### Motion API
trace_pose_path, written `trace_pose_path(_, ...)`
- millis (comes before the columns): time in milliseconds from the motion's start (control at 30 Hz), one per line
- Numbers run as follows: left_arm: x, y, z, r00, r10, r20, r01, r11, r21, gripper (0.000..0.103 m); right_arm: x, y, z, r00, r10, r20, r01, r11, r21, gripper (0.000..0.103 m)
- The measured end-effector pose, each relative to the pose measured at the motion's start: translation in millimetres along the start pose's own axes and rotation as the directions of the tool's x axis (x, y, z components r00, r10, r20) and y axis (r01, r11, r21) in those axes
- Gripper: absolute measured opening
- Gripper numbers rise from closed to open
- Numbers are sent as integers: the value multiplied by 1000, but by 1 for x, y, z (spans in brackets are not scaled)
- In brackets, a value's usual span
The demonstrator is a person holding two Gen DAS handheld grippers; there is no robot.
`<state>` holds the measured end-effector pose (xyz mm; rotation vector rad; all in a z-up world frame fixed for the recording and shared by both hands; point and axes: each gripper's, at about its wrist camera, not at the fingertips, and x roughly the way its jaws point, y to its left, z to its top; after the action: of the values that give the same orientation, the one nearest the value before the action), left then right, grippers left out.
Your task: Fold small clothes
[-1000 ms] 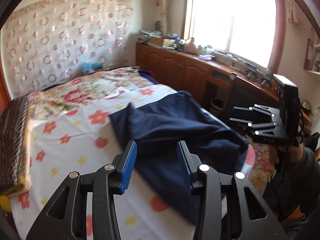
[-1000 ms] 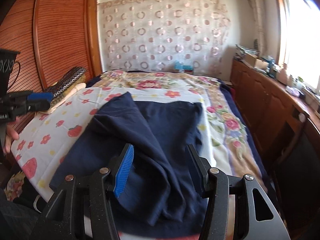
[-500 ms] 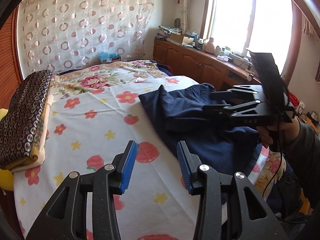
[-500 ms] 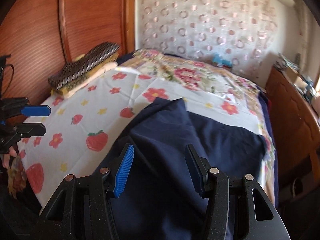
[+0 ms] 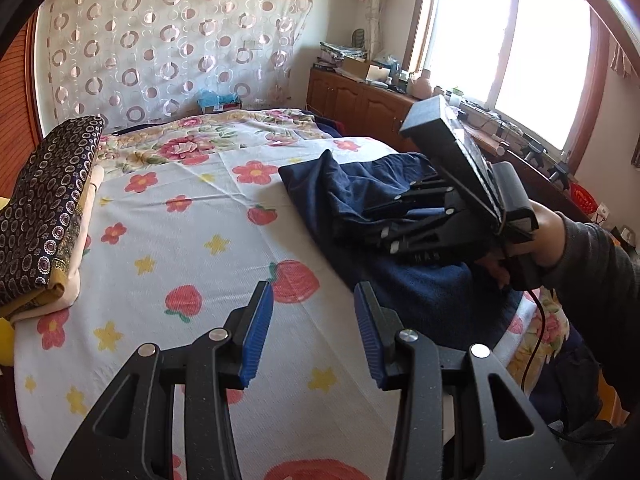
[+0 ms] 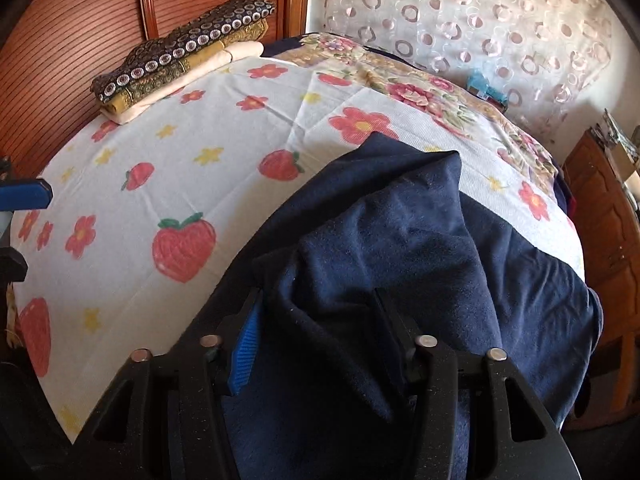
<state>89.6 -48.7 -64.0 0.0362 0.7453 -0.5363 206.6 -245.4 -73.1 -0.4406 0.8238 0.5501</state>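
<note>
A navy blue garment (image 5: 404, 284) (image 6: 400, 232) lies crumpled on the right half of the strawberry-print bed sheet (image 5: 180, 240). My right gripper (image 6: 318, 300) (image 5: 346, 224) points down into it. Its jaws are closing, and a bunched fold of the navy cloth is pinched between them and drapes over both fingers. A hand in a dark sleeve (image 5: 592, 264) holds that gripper. My left gripper (image 5: 314, 292) hangs open over bare sheet to the left of the garment, with nothing between its blue pads (image 5: 256, 324). One of its pads (image 6: 24, 196) shows at the left edge of the right wrist view.
A folded stack of patterned and cream fabric (image 5: 44, 208) (image 6: 180, 56) sits at the head of the bed against a wooden headboard (image 6: 80, 20). Wooden cabinets (image 5: 360, 100) with clutter run under the window on the right. A floral quilt (image 5: 192, 144) covers the far end.
The right gripper travelled across the garment and its jaws narrowed on a fold of navy cloth. The left gripper shifted off the garment to hang lower over the bare sheet.
</note>
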Motion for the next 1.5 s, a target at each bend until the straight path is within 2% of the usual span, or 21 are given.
trace_pose_path(33,-1,0,0,1000,-2,1,2,1000,0,43,-4,-2,0,1000,-4,17,4,1000,6,14)
trace_pose_path(100,-2,0,0,1000,-6,5,6,1000,-1,43,-23,-13,-4,997,25,71,-29,998,53,13)
trace_pose_path(200,-1,-1,-1,1000,-12,3,12,1000,-2,43,-55,-32,-6,989,20,146,-37,993,114,12)
trace_pose_path(367,0,-5,-1,1000,-25,3,25,1000,1,43,-95,-94,-13,979,-87,183,45,974,222,12)
trace_pose_path(467,2,-8,-2,999,-33,-3,33,999,7,43,-103,-136,-18,970,-186,155,131,942,310,12)
trace_pose_path(533,3,-9,-2,999,-36,-7,36,999,12,43,-99,-159,-24,946,-313,85,259,886,385,14)
trace_pose_path(600,5,-11,-3,999,-39,-12,39,999,14,43,-95,-172,-31,940,-340,33,297,861,412,19)
trace_pose_path(667,6,-12,-3,999,-40,-15,40,999,15,43,-96,-172,-39,928,-372,23,331,850,410,32)
trace_pose_path(733,7,-14,-3,999,-41,-17,42,999,18,43,-96,-162,-40,931,-362,41,314,855,413,32)
trace_pose_path(800,10,-16,-4,999,-45,-23,45,999,18,43,-87,-144,-36,953,-295,67,245,882,403,32)
trace_pose_path(933,15,-20,-4,998,-49,-32,50,999,22,43,-68,-128,-35,966,-251,56,216,909,356,32)
trace_pose_path(1100,18,-26,-5,998,-58,-39,59,998,34,43,-36,-155,-21,975,-220,30,190,899,395,32)
trace_pose_path(1267,21,-28,-6,997,-62,-46,64,997,38,43,-16,-174,-6,991,-135,17,118,910,398,32)
trace_pose_path(1300,21,-28,-7,997,-63,-48,65,997,38,43,-13,-178,-5,990,-138,5,125,910,397,30)
trace_pose_path(1333,22,-29,-7,997,-64,-50,65,997,38,43,-14,-181,-6,989,-148,9,133,910,392,4)
trace_pose_path(1433,20,-31,-9,996,-68,-51,70,997,42,43,-43,-179,-9,980,-189,63,147,900,411,4)
trace_pose_path(1500,20,-31,-10,996,-73,-54,75,996,43,43,-60,-190,-15,967,-246,62,192,868,459,4)
